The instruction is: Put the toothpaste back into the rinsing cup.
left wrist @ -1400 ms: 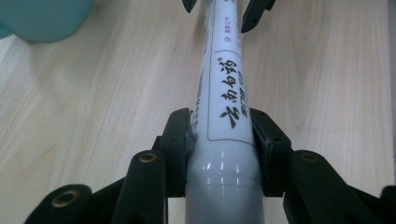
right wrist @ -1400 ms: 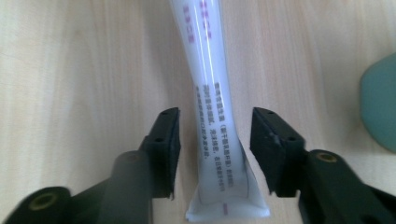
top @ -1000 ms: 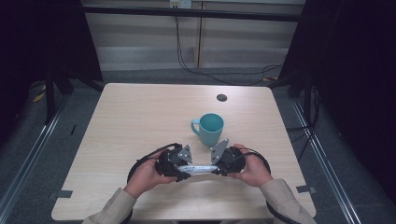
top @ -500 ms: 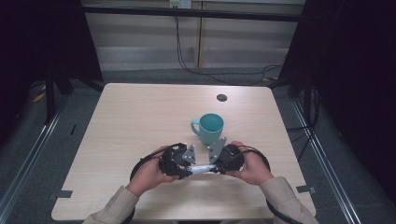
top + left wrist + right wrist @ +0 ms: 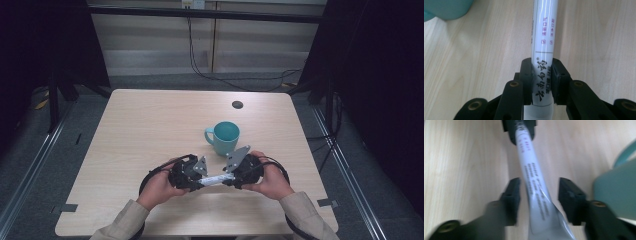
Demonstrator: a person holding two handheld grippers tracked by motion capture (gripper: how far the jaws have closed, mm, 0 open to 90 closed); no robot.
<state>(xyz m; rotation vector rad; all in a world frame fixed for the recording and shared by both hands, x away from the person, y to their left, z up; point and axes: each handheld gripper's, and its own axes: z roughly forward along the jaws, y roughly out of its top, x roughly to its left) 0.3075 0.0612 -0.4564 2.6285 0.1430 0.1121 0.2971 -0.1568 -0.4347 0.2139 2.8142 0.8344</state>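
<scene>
A white toothpaste tube [image 5: 215, 179] with red and black print hangs level between the two grippers, just above the table near its front edge. My left gripper [image 5: 542, 80] has just been closing and now stands shut on one end of the tube [image 5: 545, 30], pads pressed on both sides. My right gripper [image 5: 539, 197] has just been opening. The tube's flat end [image 5: 531, 170] lies between its jaws, with a gap on each side. The left gripper [image 5: 519, 128] also appears at the top of the right gripper view. In the high view, the left gripper [image 5: 200, 181] faces the right gripper [image 5: 227, 178].
A teal cup [image 5: 223, 137] stands upright just behind the grippers, its handle to the left; it shows as the cup [image 5: 446, 8] and the cup [image 5: 616, 192] close by. The light wooden table [image 5: 150, 125] has a dark round cable hole [image 5: 237, 104] at the back.
</scene>
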